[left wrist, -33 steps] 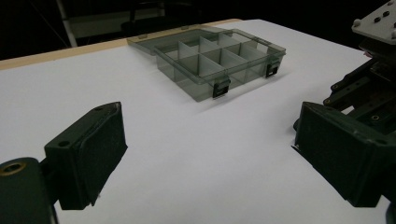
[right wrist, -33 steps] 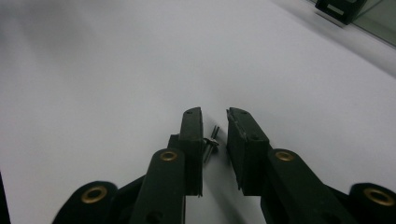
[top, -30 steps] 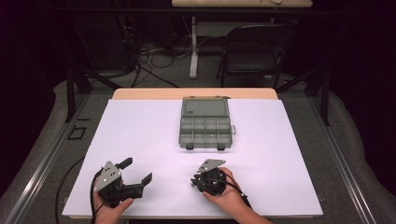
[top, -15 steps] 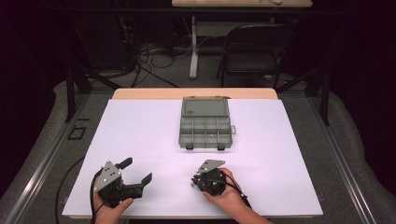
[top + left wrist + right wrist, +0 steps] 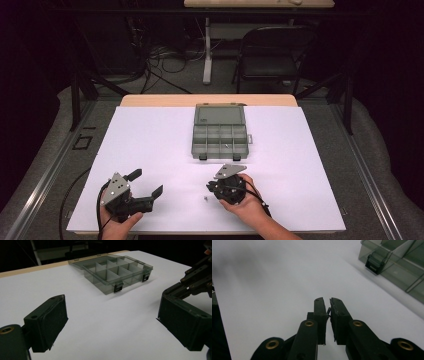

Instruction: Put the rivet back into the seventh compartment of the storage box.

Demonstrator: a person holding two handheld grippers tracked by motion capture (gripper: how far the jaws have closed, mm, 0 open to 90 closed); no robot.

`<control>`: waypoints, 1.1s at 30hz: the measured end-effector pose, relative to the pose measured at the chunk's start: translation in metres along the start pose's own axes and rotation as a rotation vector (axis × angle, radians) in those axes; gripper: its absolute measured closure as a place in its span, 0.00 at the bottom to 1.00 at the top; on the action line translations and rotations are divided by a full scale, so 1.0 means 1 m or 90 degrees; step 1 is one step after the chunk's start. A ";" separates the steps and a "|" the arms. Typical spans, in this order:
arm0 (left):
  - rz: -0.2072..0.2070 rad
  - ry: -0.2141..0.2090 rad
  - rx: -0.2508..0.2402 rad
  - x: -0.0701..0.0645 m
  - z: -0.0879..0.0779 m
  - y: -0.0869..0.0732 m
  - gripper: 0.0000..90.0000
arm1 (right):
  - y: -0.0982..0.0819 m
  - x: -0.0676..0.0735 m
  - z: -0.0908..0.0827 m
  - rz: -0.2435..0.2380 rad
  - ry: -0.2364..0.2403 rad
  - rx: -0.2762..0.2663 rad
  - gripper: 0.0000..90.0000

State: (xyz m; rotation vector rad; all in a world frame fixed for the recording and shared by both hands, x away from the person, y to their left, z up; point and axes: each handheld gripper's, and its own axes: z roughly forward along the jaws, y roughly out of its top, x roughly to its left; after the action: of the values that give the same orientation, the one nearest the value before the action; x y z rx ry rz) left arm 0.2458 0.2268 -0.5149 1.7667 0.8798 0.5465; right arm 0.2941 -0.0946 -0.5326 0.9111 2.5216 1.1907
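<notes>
A grey see-through compartment box (image 5: 194, 142) lies open at the table's far middle, its lid flat behind it. My right gripper (image 5: 210, 187) rests near the front edge in a hand, jaws pointing left. In the right gripper view my right gripper (image 5: 328, 302) is shut, with a thin dark sliver (image 5: 328, 311) pinched between the pads; what it is I cannot tell. A tiny pale part (image 5: 205, 198) lies on the sheet just in front of it. My left gripper (image 5: 146, 182) stands wide open at the front left with nothing between its jaws, and the left gripper view shows that left gripper (image 5: 112, 322) facing the box (image 5: 112, 287).
A white sheet (image 5: 150, 140) covers the table, with a wooden strip along its far edge. The box's latch (image 5: 373, 262) sits close to the right gripper's upper right. A black chair (image 5: 270, 55) and cables stand beyond the table.
The right gripper's jaws look a little tighter than a second ago. Both hands stay where they were.
</notes>
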 end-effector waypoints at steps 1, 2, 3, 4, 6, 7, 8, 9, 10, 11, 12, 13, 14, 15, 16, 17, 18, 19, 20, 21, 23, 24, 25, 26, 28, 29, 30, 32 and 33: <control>0.000 0.000 0.000 0.000 0.000 0.000 0.10 | 0.002 0.000 -0.002 0.000 -0.002 -0.004 0.93; 0.000 0.001 0.000 0.000 0.000 0.000 0.10 | 0.004 -0.001 -0.003 0.000 0.000 -0.012 0.93; 0.000 0.001 -0.001 0.000 0.000 0.000 0.10 | 0.006 -0.001 -0.006 0.003 0.000 -0.010 0.93; 0.000 0.001 -0.001 0.000 0.000 0.000 0.10 | 0.008 -0.002 -0.007 -0.001 -0.001 -0.013 0.93; 0.000 -0.001 0.002 0.001 -0.001 0.000 0.10 | 0.011 -0.003 -0.010 0.003 -0.002 -0.020 0.93; 0.000 -0.001 0.002 0.001 -0.001 0.000 0.10 | 0.013 -0.005 -0.012 0.001 -0.002 -0.017 0.93; 0.000 -0.001 0.001 0.001 -0.001 0.000 0.10 | 0.015 -0.005 -0.013 0.003 -0.001 -0.020 0.93; 0.000 -0.001 0.001 0.001 -0.001 0.000 0.10 | 0.015 -0.005 -0.013 0.003 -0.001 -0.020 0.93; 0.000 0.000 0.000 0.000 -0.001 0.000 0.10 | 0.018 -0.007 -0.016 0.004 -0.003 -0.027 0.93; 0.000 0.001 -0.003 0.000 0.000 0.000 0.10 | 0.020 -0.008 -0.017 0.004 -0.003 -0.026 0.93; 0.001 0.001 -0.002 0.000 0.000 0.000 0.10 | 0.021 -0.009 -0.018 0.004 -0.004 -0.025 0.93; 0.001 0.001 -0.002 0.000 0.000 0.000 0.10 | 0.022 -0.010 -0.019 0.003 -0.004 -0.024 0.93; 0.001 0.001 -0.002 0.000 0.000 0.000 0.10 | 0.024 -0.011 -0.021 0.004 -0.006 -0.022 0.93; 0.001 0.000 -0.002 0.000 0.000 0.000 0.10 | 0.026 -0.012 -0.022 0.000 -0.005 -0.024 0.93; 0.001 0.000 -0.002 0.000 0.000 0.000 0.10 | 0.026 -0.012 -0.022 0.000 -0.005 -0.024 0.93; 0.002 0.000 -0.001 0.000 0.000 0.000 0.10 | 0.029 -0.014 -0.024 0.001 -0.011 -0.027 0.93; 0.001 0.000 -0.001 0.000 0.000 0.000 0.10 | 0.030 -0.016 -0.026 0.000 -0.013 -0.026 0.93; 0.001 0.001 -0.002 0.000 0.000 0.000 0.10 | 0.032 -0.017 -0.027 0.001 -0.015 -0.028 0.93; 0.001 0.001 -0.002 0.000 0.000 0.000 0.10 | 0.032 -0.017 -0.027 0.001 -0.015 -0.028 0.93; 0.001 0.001 -0.002 0.000 0.000 0.000 0.10 | 0.036 -0.021 -0.030 0.004 -0.018 -0.033 0.93; 0.002 0.001 -0.003 0.000 0.000 0.000 0.10 | 0.038 -0.024 -0.033 0.009 -0.018 -0.035 0.93; 0.003 0.002 -0.004 0.000 0.000 0.000 0.10 | 0.039 -0.026 -0.034 0.012 -0.021 -0.035 0.93; 0.003 0.002 -0.004 0.000 0.000 0.000 0.10 | 0.039 -0.026 -0.034 0.012 -0.021 -0.035 0.93; 0.003 0.001 -0.003 0.000 0.000 0.000 0.10 | 0.041 -0.028 -0.035 0.012 -0.023 -0.034 0.93; 0.003 0.001 -0.003 0.000 0.000 0.000 0.10 | 0.044 -0.035 -0.037 0.021 -0.027 -0.040 0.93; 0.003 0.001 -0.003 0.000 0.000 0.000 0.10 | 0.044 -0.035 -0.037 0.021 -0.027 -0.040 0.93; 0.002 0.002 -0.003 0.000 -0.001 0.000 0.10 | 0.045 -0.037 -0.038 0.023 -0.031 -0.039 0.93; 0.004 0.000 0.000 0.001 -0.001 0.000 0.10 | 0.049 -0.043 -0.040 0.027 -0.037 -0.035 0.93; 0.002 0.000 -0.001 0.001 -0.001 0.000 0.10 | 0.050 -0.044 -0.040 0.027 -0.039 -0.040 0.93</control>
State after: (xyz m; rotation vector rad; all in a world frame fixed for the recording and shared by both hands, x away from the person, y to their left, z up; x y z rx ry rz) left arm 0.2455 0.2284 -0.5142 1.7669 0.8768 0.5493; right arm 0.3343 -0.1223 -0.4721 0.9738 2.4140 1.2282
